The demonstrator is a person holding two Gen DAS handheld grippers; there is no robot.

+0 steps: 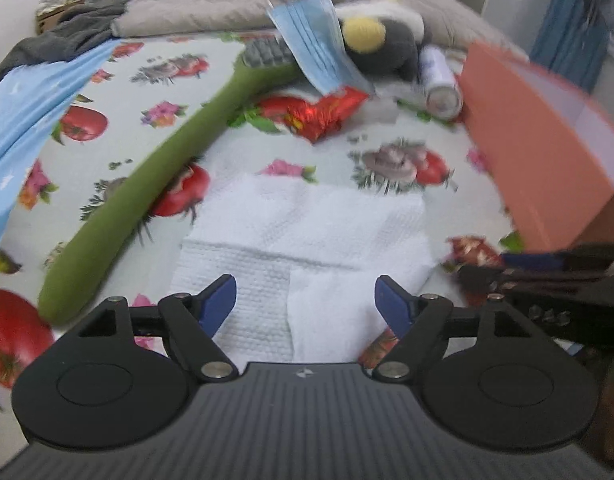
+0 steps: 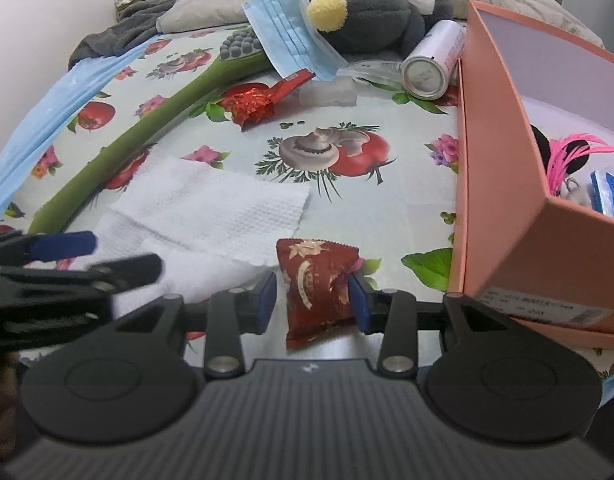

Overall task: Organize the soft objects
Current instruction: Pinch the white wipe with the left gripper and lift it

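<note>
Right wrist view shows the right gripper (image 2: 312, 303) straddling a dark red snack packet (image 2: 317, 292) on the vegetable-print tablecloth (image 2: 407, 136); its blue pads sit at either side of the wrapper, the right pad at its edge, the left a little clear, so nothing is clamped. Beside it the left gripper (image 1: 305, 299) hangs with jaws spread wide over a white paper towel (image 1: 307, 220), gripping nothing. An orange box (image 2: 503, 184) stands just right, with a face mask (image 2: 291, 26) and plush toy (image 2: 371, 12) farther back.
</note>
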